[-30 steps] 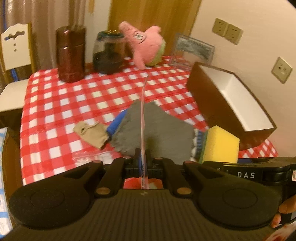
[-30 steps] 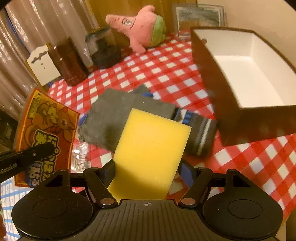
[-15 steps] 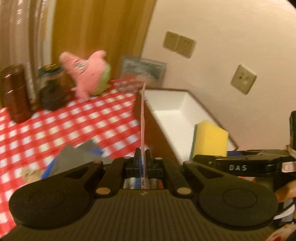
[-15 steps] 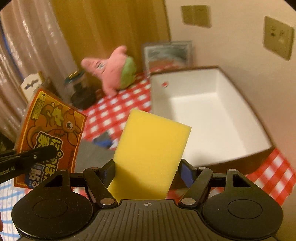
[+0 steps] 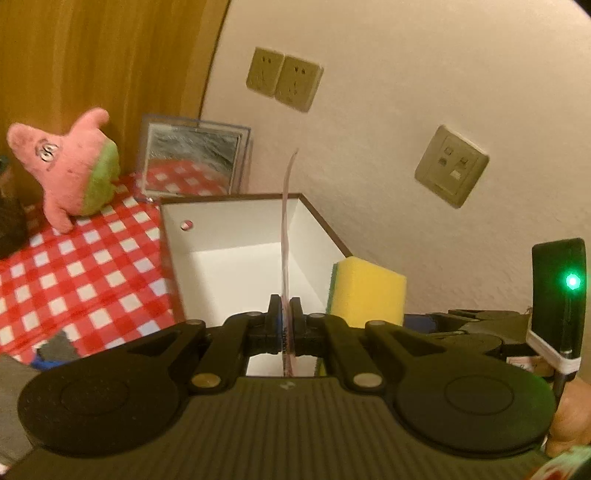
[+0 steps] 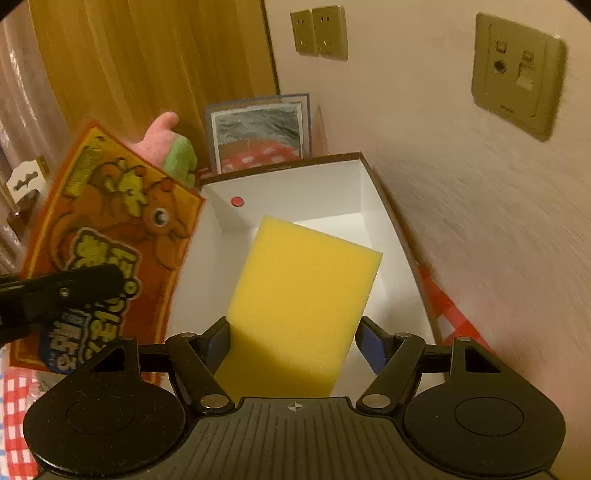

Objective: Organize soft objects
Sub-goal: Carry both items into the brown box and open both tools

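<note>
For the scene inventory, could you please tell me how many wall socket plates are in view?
3. Two socket plates sit side by side high on the wall beyond the box, and a third plate hangs alone further right. Others may lie outside the frame.

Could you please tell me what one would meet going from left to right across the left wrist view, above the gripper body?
Pink plush toy → framed picture → white-lined box → thin snack packet, seen edge-on in the left gripper → yellow sponge → green indicator light.
</note>
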